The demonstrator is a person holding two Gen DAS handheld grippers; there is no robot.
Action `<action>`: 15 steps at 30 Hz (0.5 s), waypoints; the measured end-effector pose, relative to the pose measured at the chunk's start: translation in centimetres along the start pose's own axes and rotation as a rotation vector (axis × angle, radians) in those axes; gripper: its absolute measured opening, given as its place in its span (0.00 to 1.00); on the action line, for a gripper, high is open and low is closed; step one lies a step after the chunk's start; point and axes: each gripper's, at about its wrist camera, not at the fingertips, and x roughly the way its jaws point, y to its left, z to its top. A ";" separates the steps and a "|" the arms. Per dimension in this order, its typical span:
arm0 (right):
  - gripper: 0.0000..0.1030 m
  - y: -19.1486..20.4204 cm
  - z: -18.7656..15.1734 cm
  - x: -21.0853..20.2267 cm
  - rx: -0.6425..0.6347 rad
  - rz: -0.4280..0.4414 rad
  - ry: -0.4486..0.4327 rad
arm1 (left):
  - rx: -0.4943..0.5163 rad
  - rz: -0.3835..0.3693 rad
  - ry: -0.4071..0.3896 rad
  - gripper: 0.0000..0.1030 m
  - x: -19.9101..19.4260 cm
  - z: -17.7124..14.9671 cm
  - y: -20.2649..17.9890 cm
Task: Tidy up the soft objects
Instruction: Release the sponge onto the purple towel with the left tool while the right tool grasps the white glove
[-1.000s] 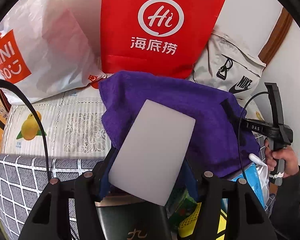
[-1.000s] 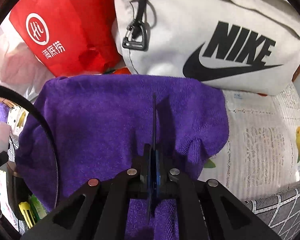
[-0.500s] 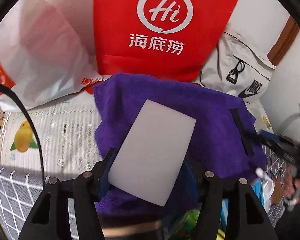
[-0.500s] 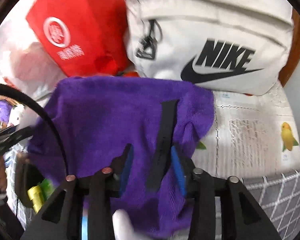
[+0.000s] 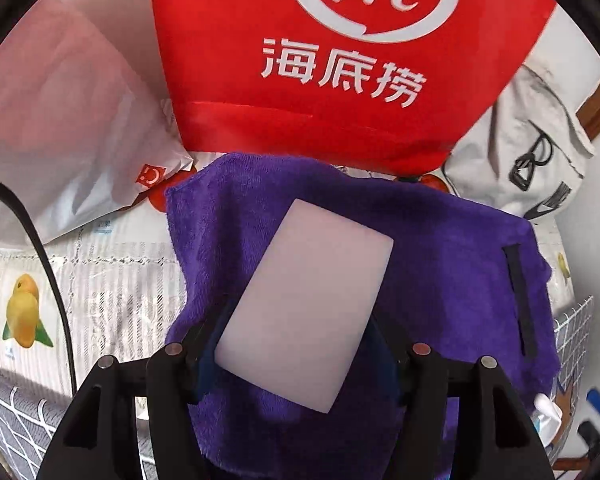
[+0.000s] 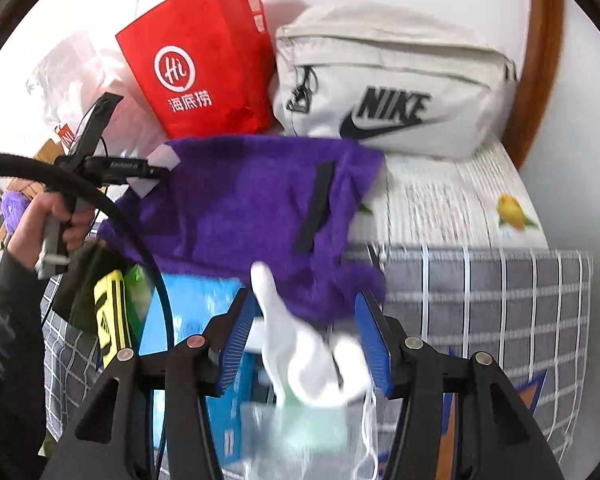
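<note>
- A surface covered by a white lace-patterned cloth (image 5: 112, 280) printed with yellow fruit is seen across the middle of both views, with a grey checked cover (image 6: 480, 300) hanging over its front edge in the lower right of the right wrist view.
- A red paper bag (image 5: 340, 60) with a white "Hi" logo fills the upper centre of the left wrist view; a white plastic bag (image 5: 60, 140) lies at its left and a beige Nike bag (image 6: 388, 92) at its right.
- A purple towel (image 5: 440, 272) is spread over the centre of the left wrist view, just below the red bag, with a black strip (image 5: 520, 300) on it toward the right edge.
- The left gripper (image 5: 300, 344) is seen clamped on a white rectangular sponge (image 5: 308, 304), which is held tilted over the towel; in the right wrist view it is held by a hand (image 6: 56, 220) at the left edge.
- The right gripper (image 6: 304, 340) is seen spread wide, its blue pads (image 6: 374, 344) apart, at the lower centre of its view, with the hanging towel edge just above.
- A blurred white soft item (image 6: 308, 364) is seen between the blue pads; contact cannot be told.
- A blue package (image 6: 192, 320) and a yellow item (image 6: 110, 320) are seen at the lower left of the right wrist view.
</note>
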 end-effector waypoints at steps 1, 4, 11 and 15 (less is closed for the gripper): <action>0.51 -0.2 -0.4 0.0 0.012 0.001 0.002 | -0.002 0.003 0.005 0.60 0.3 0.2 -0.1; 0.51 -0.9 -1.3 0.1 0.068 0.012 0.013 | 0.002 0.001 0.004 0.62 0.8 0.6 -0.6; 0.51 -1.5 -1.5 0.6 0.127 0.060 0.011 | -0.010 -0.042 0.032 0.83 1.2 0.4 -0.8; 0.51 -1.1 -1.5 1.0 0.117 0.067 0.017 | -0.025 -0.080 0.028 0.86 -0.3 -0.1 -0.7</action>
